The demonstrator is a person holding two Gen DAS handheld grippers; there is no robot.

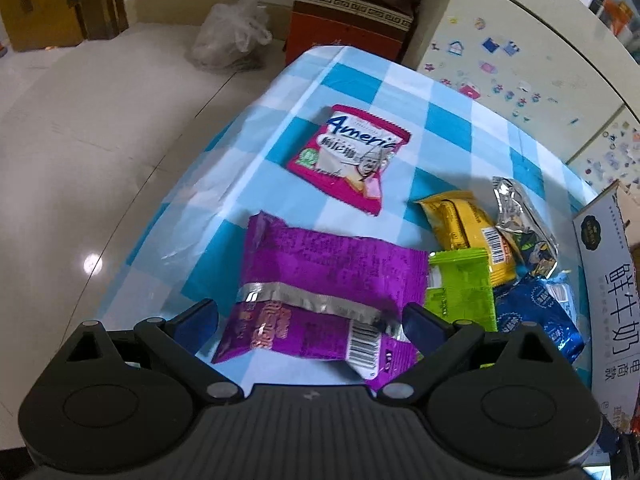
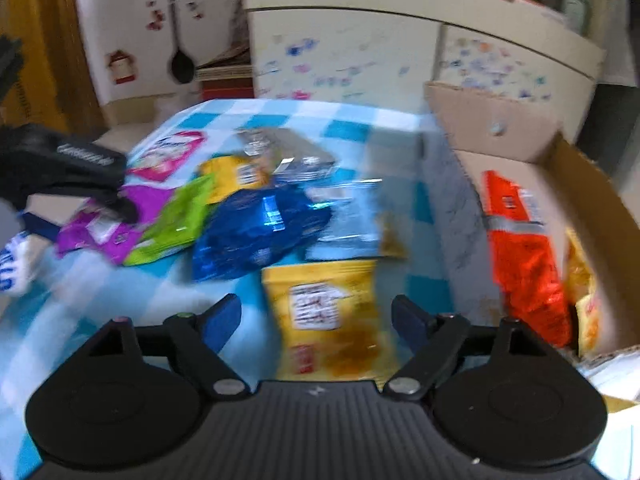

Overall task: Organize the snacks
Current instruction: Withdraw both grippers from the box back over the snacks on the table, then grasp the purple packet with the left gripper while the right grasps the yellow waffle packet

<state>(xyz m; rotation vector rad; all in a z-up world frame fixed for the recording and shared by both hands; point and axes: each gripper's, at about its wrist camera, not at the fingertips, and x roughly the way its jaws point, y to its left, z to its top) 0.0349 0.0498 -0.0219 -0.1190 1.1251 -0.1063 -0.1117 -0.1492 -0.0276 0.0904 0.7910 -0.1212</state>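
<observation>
My left gripper [image 1: 310, 320] is open, its jaws on either side of a purple snack bag [image 1: 332, 280] lying on the checked tablecloth [image 1: 248, 152]. Beyond it lie a pink bag [image 1: 348, 158], a green bag [image 1: 460, 284], a yellow bar pack [image 1: 468, 232], a silver pack [image 1: 520, 216] and a blue bag [image 1: 536, 316]. My right gripper [image 2: 316, 320] is open over a yellow snack bag [image 2: 328, 312]. The blurred right wrist view also shows the blue bag [image 2: 256, 232], the green bag [image 2: 176, 220], the purple bag [image 2: 104, 228] and the left gripper [image 2: 68, 172] above it.
An open cardboard box [image 2: 500, 132] stands at the table's right, holding an orange bag [image 2: 524, 256] and yellow packs; its printed side shows in the left wrist view [image 1: 608, 280]. A stickered cabinet [image 1: 520, 60] stands behind. The floor holds a brown box [image 1: 352, 12] and a plastic bag [image 1: 232, 36].
</observation>
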